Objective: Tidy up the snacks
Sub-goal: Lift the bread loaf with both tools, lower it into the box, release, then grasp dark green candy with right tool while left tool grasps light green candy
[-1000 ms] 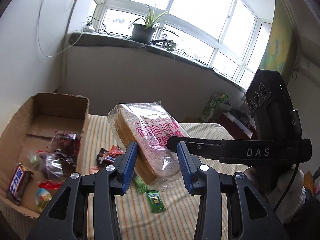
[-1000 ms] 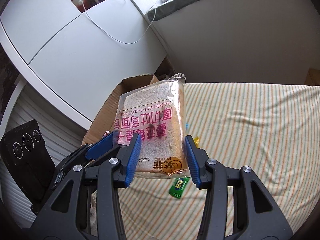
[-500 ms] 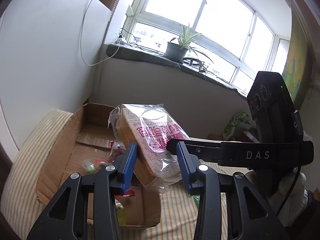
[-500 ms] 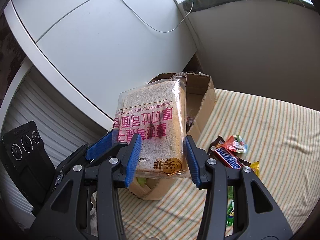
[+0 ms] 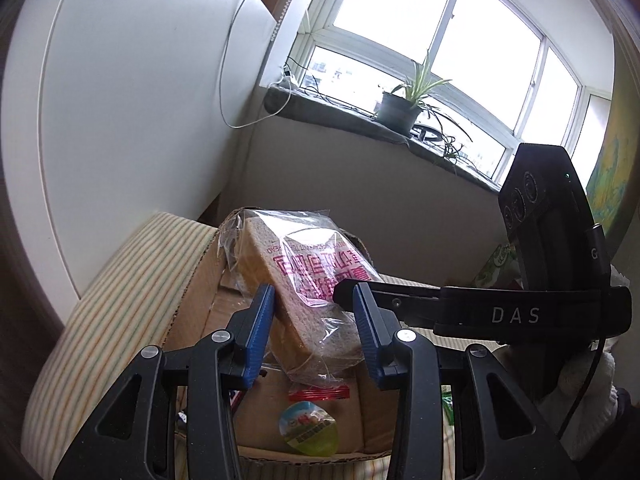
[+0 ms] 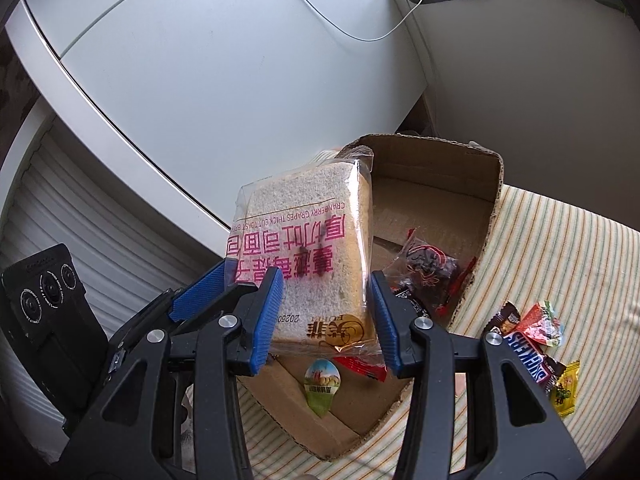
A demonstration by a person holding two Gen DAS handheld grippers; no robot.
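Note:
A bagged slice of bread with pink print (image 5: 304,280) (image 6: 316,256) is held in the air over the open cardboard box (image 5: 200,292) (image 6: 448,176). My left gripper (image 5: 314,328) and my right gripper (image 6: 326,316) both grip the bag, one from each side. The box holds a dark candy bag (image 6: 428,260), a red wrapper (image 5: 318,394) and a green-lidded jelly cup (image 5: 308,432) (image 6: 322,386).
The box sits on a striped cushion (image 6: 552,256). A Snickers bar (image 6: 528,356), a red candy (image 6: 542,324) and a yellow candy (image 6: 564,390) lie on it right of the box. A white cabinet (image 6: 200,80) stands behind.
Both grippers have carried the bread left, from above the open cushion to above the box. The grip on the bag has not changed.

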